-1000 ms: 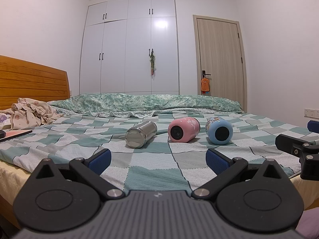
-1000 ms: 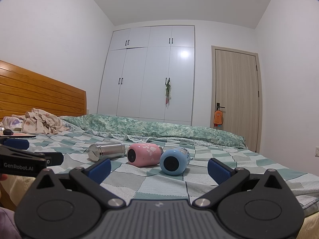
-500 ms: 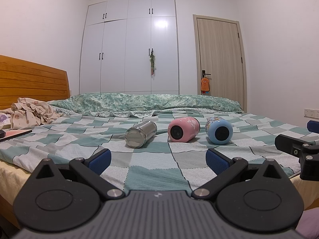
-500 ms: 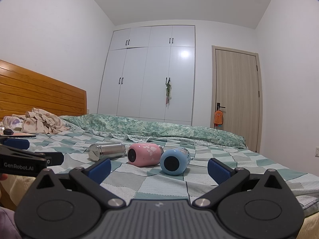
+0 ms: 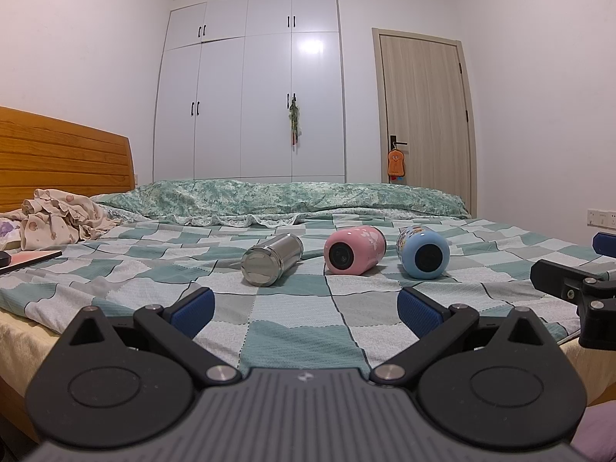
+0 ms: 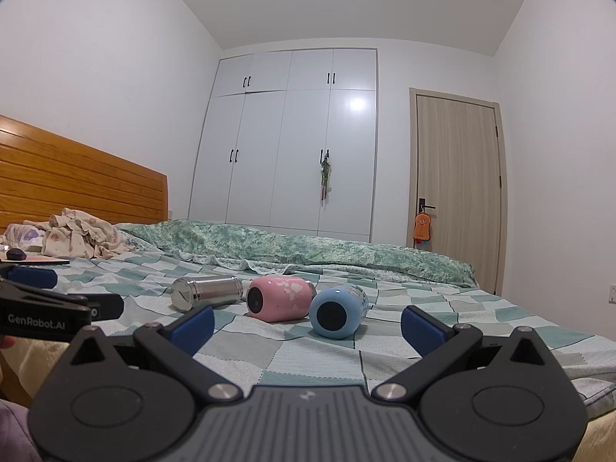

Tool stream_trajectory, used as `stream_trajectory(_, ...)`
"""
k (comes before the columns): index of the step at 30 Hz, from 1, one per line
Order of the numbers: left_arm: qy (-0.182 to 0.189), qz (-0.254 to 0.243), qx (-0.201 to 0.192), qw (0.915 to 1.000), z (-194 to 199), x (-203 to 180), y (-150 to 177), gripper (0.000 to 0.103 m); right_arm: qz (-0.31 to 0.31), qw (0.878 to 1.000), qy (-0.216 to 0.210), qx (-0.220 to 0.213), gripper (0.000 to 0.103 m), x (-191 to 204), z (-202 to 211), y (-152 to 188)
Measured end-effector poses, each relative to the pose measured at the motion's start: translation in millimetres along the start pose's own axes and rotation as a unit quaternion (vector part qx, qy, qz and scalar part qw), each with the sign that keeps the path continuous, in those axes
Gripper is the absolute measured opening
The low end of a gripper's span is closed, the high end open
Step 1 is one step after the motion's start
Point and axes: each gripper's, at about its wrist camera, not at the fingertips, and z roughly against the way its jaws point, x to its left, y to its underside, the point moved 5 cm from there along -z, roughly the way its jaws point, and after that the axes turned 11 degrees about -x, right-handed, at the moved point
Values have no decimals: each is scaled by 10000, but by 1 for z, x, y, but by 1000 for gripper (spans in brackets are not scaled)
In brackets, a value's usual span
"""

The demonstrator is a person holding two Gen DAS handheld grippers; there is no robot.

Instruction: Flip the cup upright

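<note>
Three cups lie on their sides in a row on the checkered bedspread: a steel cup, a pink cup and a blue cup. They also show in the right wrist view as the steel cup, the pink cup and the blue cup. My left gripper is open and empty, short of the cups. My right gripper is open and empty, just short of the blue cup. Each gripper shows at the edge of the other's view.
A rolled green quilt lies across the bed behind the cups. Crumpled clothes and a flat pink item lie at the left by the wooden headboard. A wardrobe and a door stand behind.
</note>
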Motion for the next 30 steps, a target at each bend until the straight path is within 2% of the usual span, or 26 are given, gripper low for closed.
stream_trajectory(6,18,81,183,9998,-7,4,-9,103,-2,9996,-249,115,103,2,-8,-5)
stream_trajectory(13,-1,-54,494,9988,-41,16,-34,103,-43,9981,-574,210,103,6,-53,-24)
stream_trajectory(22,-7,-513,1005,9936,-120,24,-62,103,-90,9939,-1002,449,103,2,-143,-32)
stream_trajectory(30,89,-912,1826,9789,-211,24,-62,103,-27,9870,-1353,871,103,-2,-244,-25)
